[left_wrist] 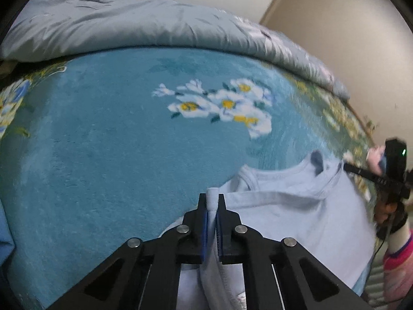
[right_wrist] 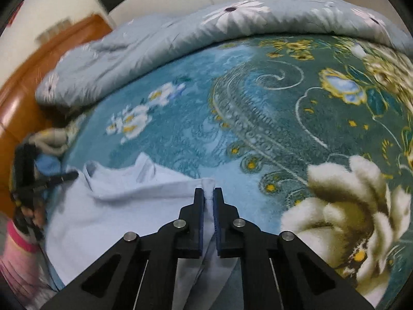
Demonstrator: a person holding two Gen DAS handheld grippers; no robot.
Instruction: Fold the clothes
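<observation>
Two tools grip one pale blue shirt (left_wrist: 304,222) that lies on a bed covered by a teal flowered blanket (left_wrist: 103,142).

In the left wrist view, the left tool (left_wrist: 213,200) has its jaws drawn narrow on a bunched edge of the shirt; the cloth runs down between the fingers (left_wrist: 202,206) and out of the frame at the near edge, so its lower part is cut off. The shirt spreads to the right, its collar toward the far side. At the right edge the other tool (left_wrist: 361,171) appears blurred, held in a hand (left_wrist: 387,208) with a pink striped sleeve (left_wrist: 397,266). A grey-blue quilt (left_wrist: 129,23) is heaped along the far side.

In the right wrist view, the right tool (right_wrist: 208,193) is likewise pinched close on a shirt edge, which hangs between its fingers (right_wrist: 198,204). The shirt (right_wrist: 108,211) extends left. At the far left the other tool (right_wrist: 59,177) is smeared by motion, its tip touching the shirt near the collar. A wooden headboard (right_wrist: 31,82) shows beyond the quilt (right_wrist: 180,36).
</observation>
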